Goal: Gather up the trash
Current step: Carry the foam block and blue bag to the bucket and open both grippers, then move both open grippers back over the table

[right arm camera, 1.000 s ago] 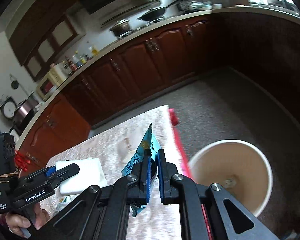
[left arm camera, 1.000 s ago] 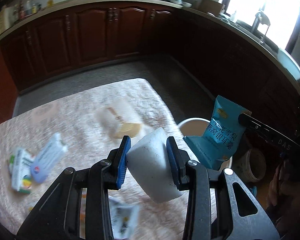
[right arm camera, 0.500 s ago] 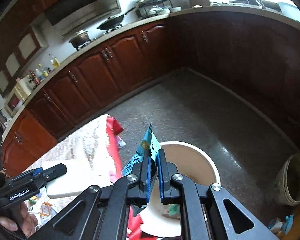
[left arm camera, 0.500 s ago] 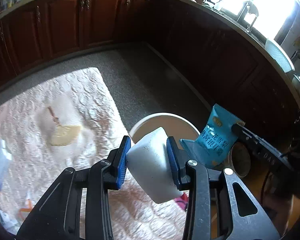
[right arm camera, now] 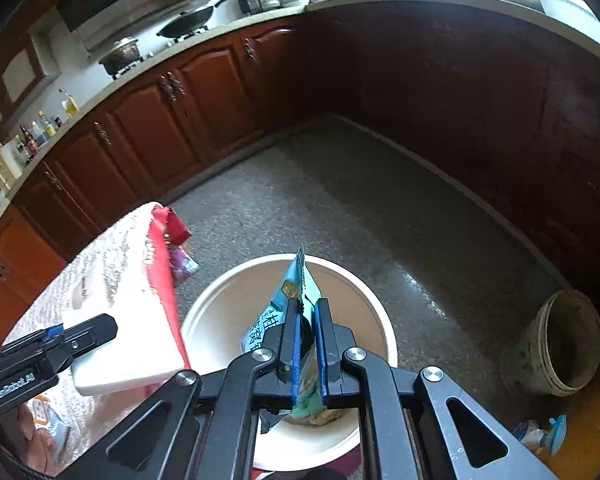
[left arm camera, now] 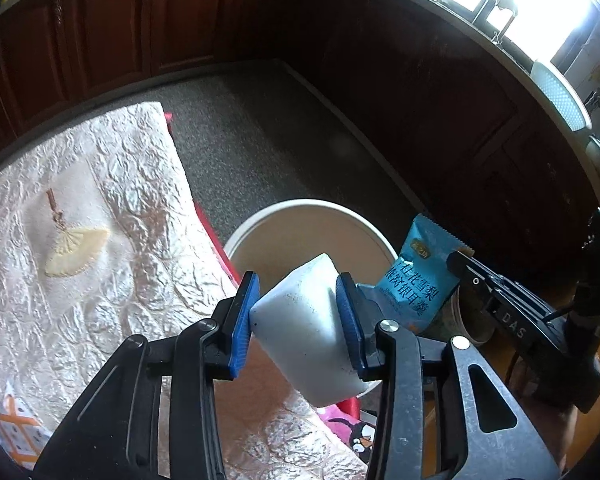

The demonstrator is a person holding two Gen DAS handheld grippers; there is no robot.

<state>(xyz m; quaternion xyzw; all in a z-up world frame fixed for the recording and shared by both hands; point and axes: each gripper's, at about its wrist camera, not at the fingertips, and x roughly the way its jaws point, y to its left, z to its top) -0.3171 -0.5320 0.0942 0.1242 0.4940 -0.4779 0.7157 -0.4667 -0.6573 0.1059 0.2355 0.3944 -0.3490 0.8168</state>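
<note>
Left wrist view: left claw [left arm camera: 296, 316] is clamped on a white foam block [left arm camera: 308, 328], held above the near rim of the cream bin [left arm camera: 260, 224] beside the desk [left arm camera: 100, 240]. Right claw [right arm camera: 308, 346] is clamped on a blue snack packet [right arm camera: 296, 292], suspended over the bin's opening.

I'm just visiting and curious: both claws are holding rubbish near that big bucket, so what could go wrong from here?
1. The white block in the left gripper seems to hang over the bucket's near rim beside the table, so dropped now it might bounce out.
2. The blue packet in the right gripper is light and flat, so it may drift or stick to the pads.
</note>
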